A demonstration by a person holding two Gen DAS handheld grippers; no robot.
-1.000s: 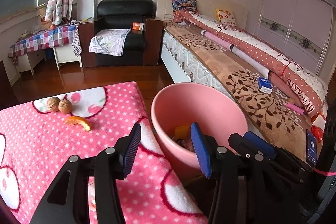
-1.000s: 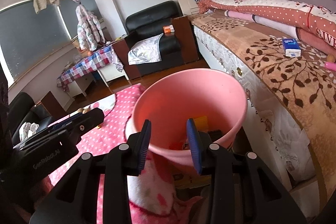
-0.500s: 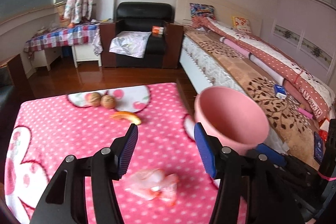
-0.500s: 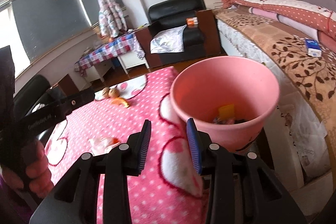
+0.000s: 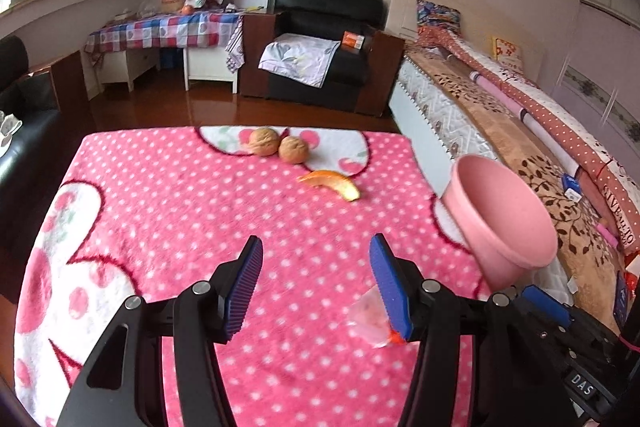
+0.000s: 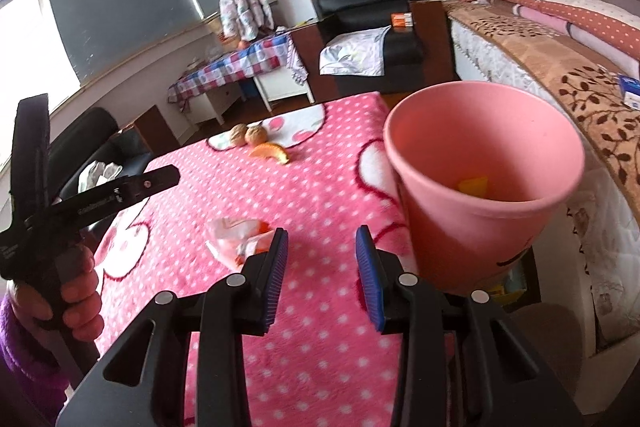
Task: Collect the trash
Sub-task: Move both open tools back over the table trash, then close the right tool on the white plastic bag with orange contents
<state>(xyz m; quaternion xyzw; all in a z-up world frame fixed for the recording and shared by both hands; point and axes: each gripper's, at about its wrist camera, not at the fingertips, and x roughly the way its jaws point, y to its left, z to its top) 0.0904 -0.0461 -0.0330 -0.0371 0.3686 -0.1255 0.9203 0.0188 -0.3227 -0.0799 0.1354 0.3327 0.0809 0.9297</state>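
A pink bin [image 6: 484,183] stands at the right edge of the pink dotted table [image 5: 168,211], with yellow trash inside; it also shows in the left wrist view [image 5: 502,223]. A crumpled plastic wrapper [image 6: 238,241] lies on the table; in the left wrist view the wrapper [image 5: 370,321] is partly behind my right finger. An orange peel [image 5: 332,183] and two walnuts [image 5: 278,146] lie farther back. My left gripper [image 5: 316,287] is open and empty above the table. My right gripper [image 6: 322,277] is open and empty, just right of the wrapper.
A bed [image 5: 520,131] runs along the right, close behind the bin. A black armchair [image 5: 320,47] and a checked-cloth desk [image 5: 164,35] stand beyond the table. A dark sofa [image 6: 92,147] is at the left.
Both grippers have swung left, away from over the bin, to above the table. The wrapper, peel and walnuts have come into fuller view. Both stay open and empty.
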